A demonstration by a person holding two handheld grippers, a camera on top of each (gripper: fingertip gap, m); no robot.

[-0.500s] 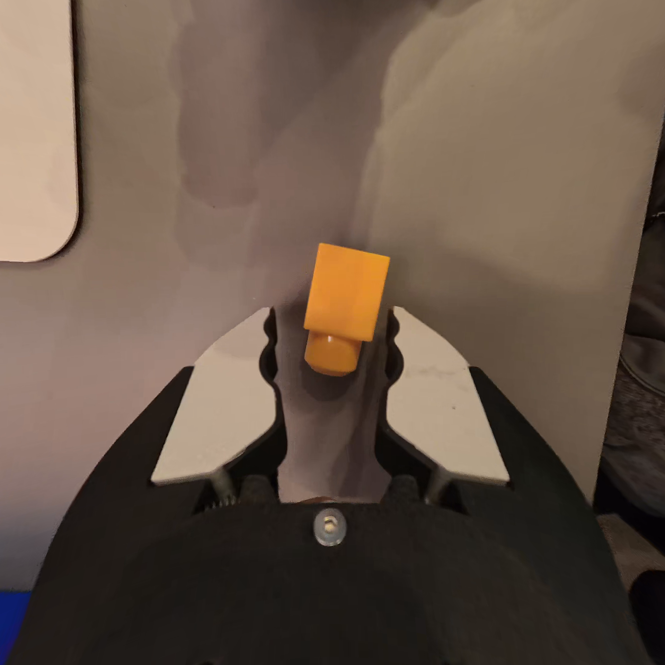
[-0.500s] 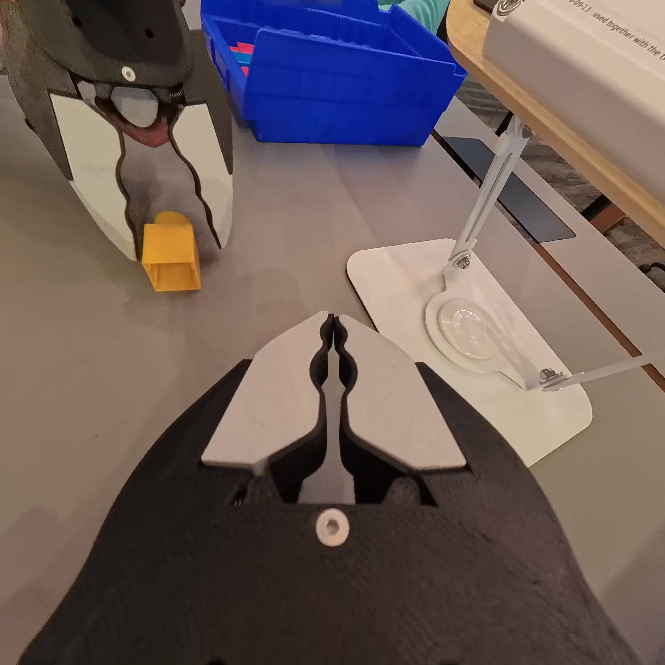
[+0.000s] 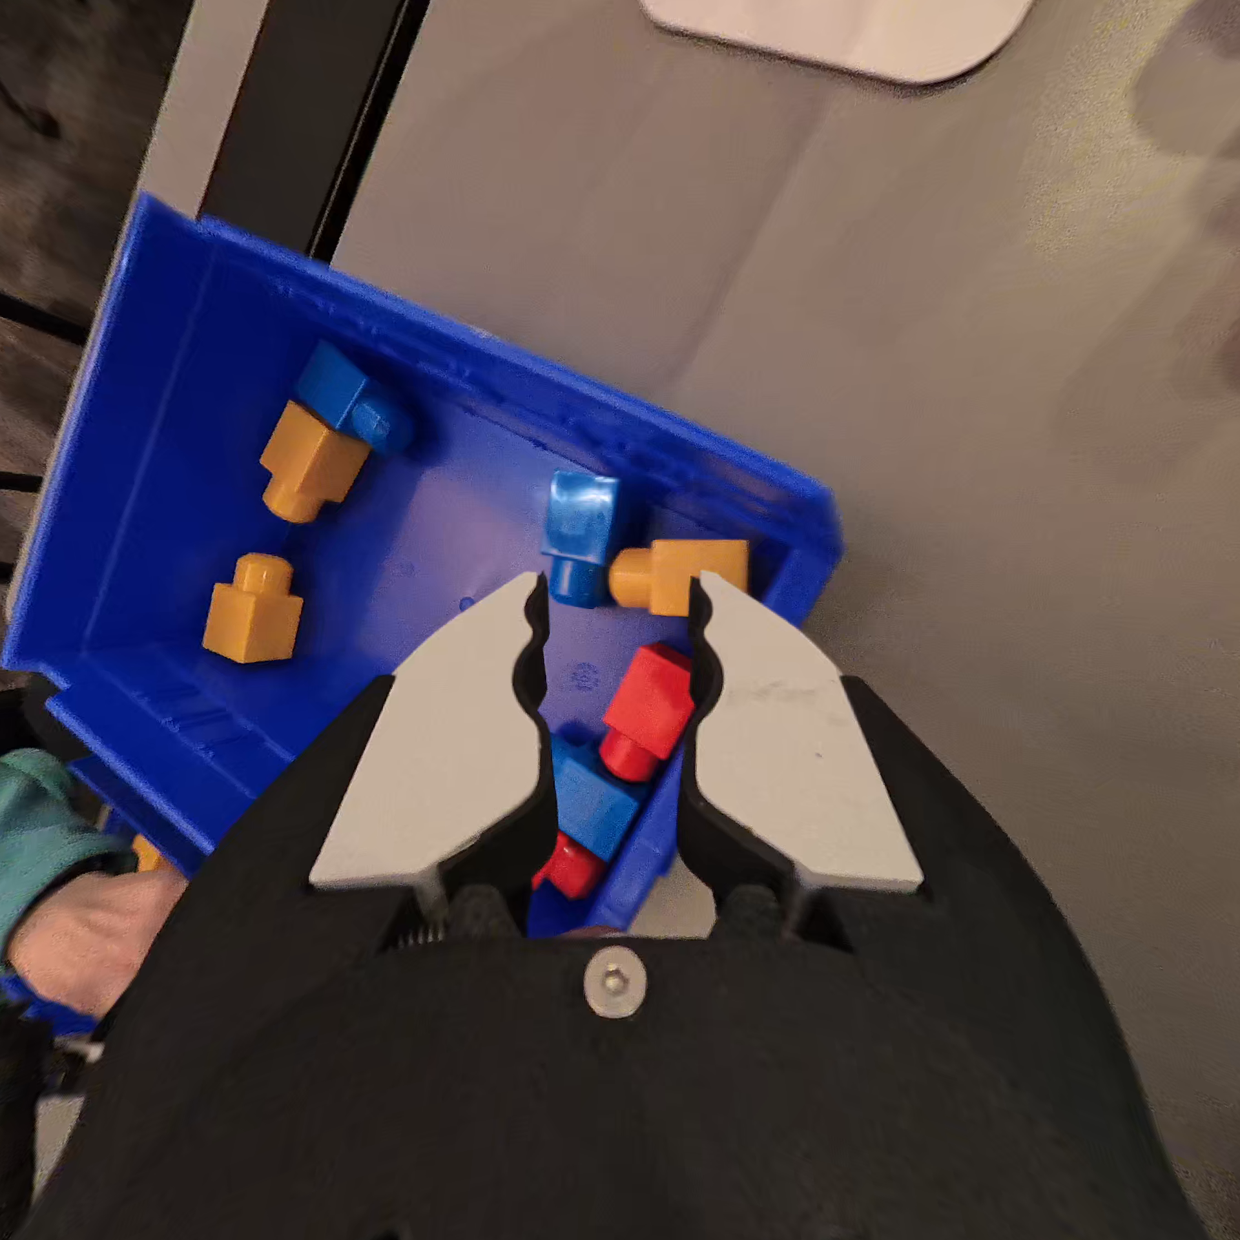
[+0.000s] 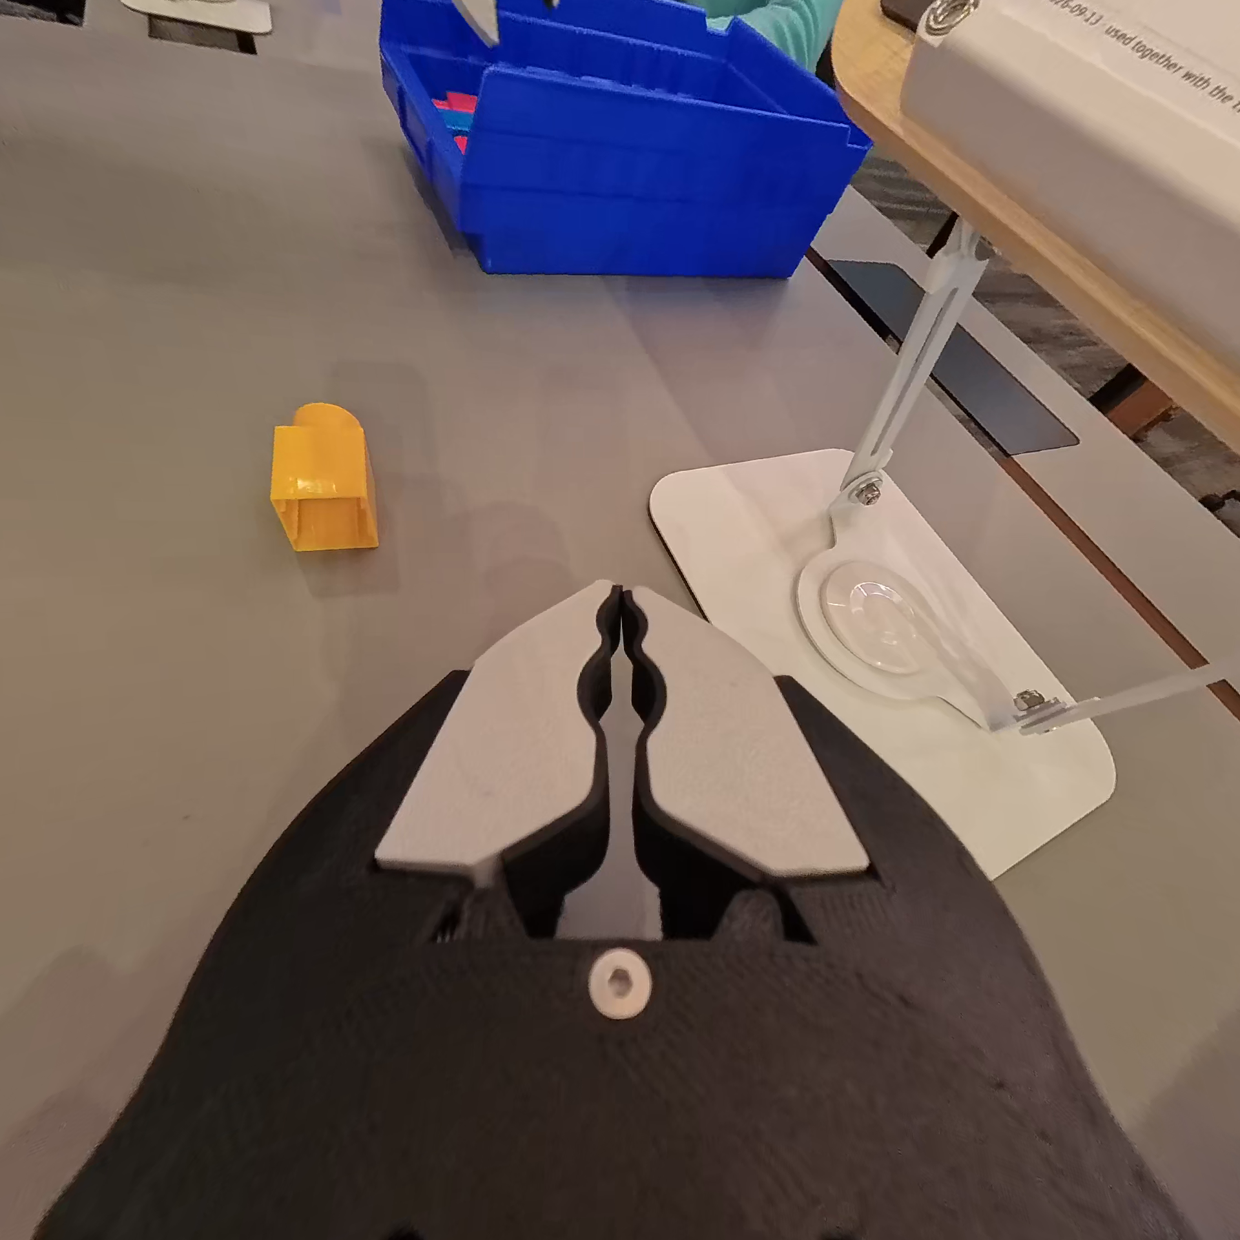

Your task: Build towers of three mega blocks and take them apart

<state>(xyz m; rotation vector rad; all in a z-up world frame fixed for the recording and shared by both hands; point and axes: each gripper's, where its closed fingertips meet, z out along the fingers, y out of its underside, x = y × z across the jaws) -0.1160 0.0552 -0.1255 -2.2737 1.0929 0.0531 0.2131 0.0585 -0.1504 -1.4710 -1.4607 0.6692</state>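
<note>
My left gripper (image 3: 616, 580) is open and empty, hovering over the blue bin (image 3: 470, 349). Loose in the bin lie yellow blocks (image 3: 251, 610), blue blocks (image 3: 580, 530) and red blocks (image 3: 647, 711). A blue block and a yellow block (image 3: 678, 574) lie just past the fingertips, below them and untouched. In the right wrist view one yellow block (image 4: 322, 480) lies on its side on the grey table (image 4: 168, 302). My right gripper (image 4: 621, 590) is shut and empty, to the right of that block. A left fingertip (image 4: 480, 17) shows above the bin (image 4: 637, 168).
A white stand base (image 4: 872, 637) with a clear lens and metal arms sits right of my right gripper. A wooden table with a white box (image 4: 1073, 134) stands at the far right. A person's hand (image 3: 80, 939) with a teal sleeve is beside the bin. About 7 cm separates my left fingertips from the yellow block (image 3: 678, 574).
My left gripper has left the yellow block lying on the table and moved over the blue bin, its jaws somewhat narrower. The right gripper stays shut in about the same place.
</note>
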